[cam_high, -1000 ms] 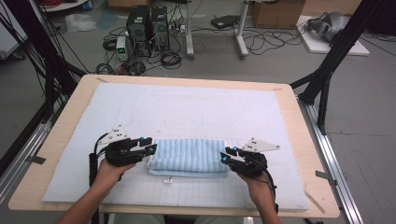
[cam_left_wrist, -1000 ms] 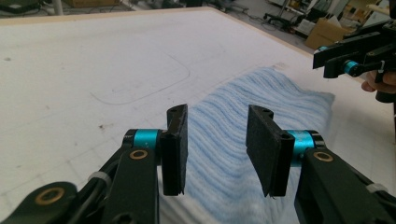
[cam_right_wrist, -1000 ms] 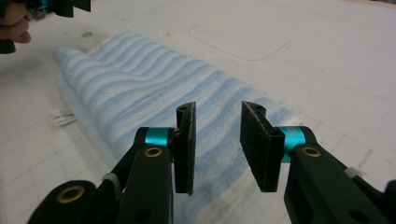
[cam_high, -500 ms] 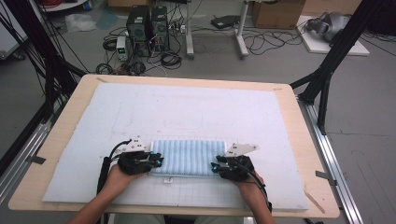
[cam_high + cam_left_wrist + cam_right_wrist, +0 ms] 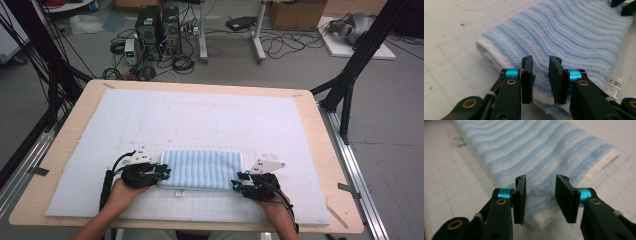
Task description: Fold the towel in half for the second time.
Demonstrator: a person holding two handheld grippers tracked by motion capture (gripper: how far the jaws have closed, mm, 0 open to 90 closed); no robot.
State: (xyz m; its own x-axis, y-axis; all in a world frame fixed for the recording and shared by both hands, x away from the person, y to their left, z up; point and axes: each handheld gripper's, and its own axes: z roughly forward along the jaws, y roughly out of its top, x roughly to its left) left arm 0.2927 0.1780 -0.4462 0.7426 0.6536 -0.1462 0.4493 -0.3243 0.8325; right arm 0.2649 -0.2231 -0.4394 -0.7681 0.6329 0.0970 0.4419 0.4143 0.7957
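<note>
At the near edge of the mat (image 5: 125, 120), my two claws sit at either end of one folded blue-striped towel (image 5: 202, 169). My left claw (image 5: 162, 173) has its jaws partly apart over the towel's left end; in the left gripper view (image 5: 540, 80) they stand just above the white hem, pressing on nothing, and they have just been opening after a brief squeeze. My right claw (image 5: 236, 184) is at the towel's near right corner, its jaws a little wider, and in the right gripper view (image 5: 540, 199) the corner lies between and below them, ungripped; these jaws have been opening too. I count one towel, one small barcode tag (image 5: 616, 82) at its near edge, one mat, one wooden table (image 5: 330, 150). Compared with a second ago, both hands have drawn nearer to me and the towel lies flatter, farther from the table's middle.
</note>
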